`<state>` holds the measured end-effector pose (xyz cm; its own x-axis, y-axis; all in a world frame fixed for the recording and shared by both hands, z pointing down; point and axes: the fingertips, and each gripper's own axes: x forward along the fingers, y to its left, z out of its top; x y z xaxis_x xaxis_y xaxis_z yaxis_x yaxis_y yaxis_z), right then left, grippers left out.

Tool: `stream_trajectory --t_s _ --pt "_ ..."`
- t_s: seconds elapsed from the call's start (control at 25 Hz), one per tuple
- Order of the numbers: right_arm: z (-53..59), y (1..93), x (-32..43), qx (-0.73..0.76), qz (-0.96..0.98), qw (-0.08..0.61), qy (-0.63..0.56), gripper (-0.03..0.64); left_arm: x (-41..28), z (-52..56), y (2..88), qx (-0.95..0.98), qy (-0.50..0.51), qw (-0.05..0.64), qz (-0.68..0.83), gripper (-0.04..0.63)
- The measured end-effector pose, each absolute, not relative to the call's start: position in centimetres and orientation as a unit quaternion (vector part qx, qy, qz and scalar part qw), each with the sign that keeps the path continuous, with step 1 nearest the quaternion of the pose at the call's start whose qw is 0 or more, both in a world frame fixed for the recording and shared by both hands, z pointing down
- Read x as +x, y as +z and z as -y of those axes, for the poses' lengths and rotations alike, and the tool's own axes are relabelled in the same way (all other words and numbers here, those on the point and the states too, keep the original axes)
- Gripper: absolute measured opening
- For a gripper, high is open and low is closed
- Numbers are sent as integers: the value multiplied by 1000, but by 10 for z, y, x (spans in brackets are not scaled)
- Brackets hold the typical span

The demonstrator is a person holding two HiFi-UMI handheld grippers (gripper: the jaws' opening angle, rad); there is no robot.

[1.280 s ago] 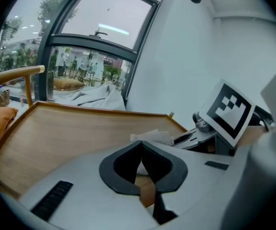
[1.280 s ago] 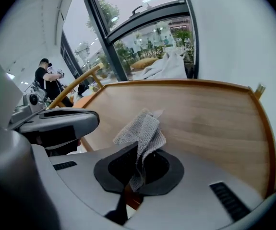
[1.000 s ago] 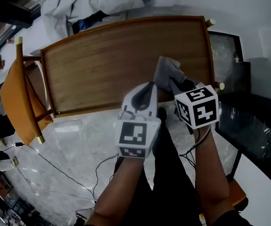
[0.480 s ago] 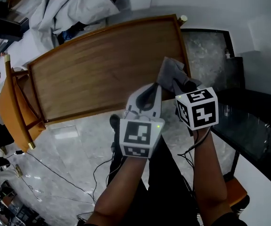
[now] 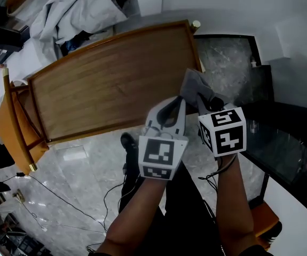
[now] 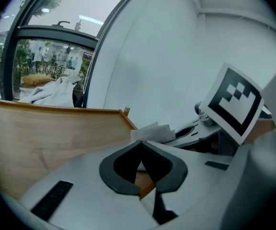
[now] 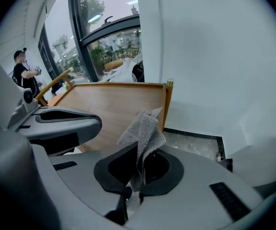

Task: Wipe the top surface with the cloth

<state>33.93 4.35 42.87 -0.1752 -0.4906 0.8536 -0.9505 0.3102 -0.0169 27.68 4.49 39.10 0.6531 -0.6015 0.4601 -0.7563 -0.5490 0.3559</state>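
The wooden table top [image 5: 110, 84] with its raised rim fills the upper middle of the head view. A grey cloth [image 5: 193, 84] hangs over the table's near right corner, and my right gripper [image 5: 204, 97] is shut on it. In the right gripper view the cloth [image 7: 145, 131] stands up out of the right gripper [image 7: 140, 147], with the table top [image 7: 114, 104] beyond. My left gripper [image 5: 174, 104] sits just left of the right one, at the table's near edge. In its own view the left gripper [image 6: 141, 147] is shut on nothing, with the cloth [image 6: 152, 133] just ahead.
An orange chair [image 5: 9, 121] stands at the table's left end. A heap of white fabric [image 5: 73, 9] lies beyond the far left. A dark glass surface [image 5: 286, 143] is at the right. Cables [image 5: 62, 196] cross the marble floor. A person [image 7: 25, 75] stands far off.
Both grippers and the cloth have shifted right along the table's near edge, from well inside it to its right corner. The right gripper's hold on the cloth is unchanged.
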Motion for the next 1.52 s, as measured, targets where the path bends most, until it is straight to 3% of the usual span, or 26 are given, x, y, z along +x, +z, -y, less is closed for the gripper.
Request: stream_trajectory --t_s 0.36,0.56,0.72,0.92,1.2,1.52 --pt "-39 414 366 525 697 415 257 29 281 -46 391 867 144 269 394 11" --pt "-34 388 327 508 742 375 226 29 250 -47 382 854 134 269 424 11" --pt "-30 374 247 466 794 326 217 29 185 -51 372 839 134 259 460 11" --pt "-32 377 101 395 843 281 232 29 55 -54 366 803 128 256 523 11" --pt "-63 396 -95 273 893 266 241 29 -124 -84 363 735 120 261 614 11" --pt "-92 434 -202 199 897 282 275 29 -207 -107 367 719 106 266 633 11"
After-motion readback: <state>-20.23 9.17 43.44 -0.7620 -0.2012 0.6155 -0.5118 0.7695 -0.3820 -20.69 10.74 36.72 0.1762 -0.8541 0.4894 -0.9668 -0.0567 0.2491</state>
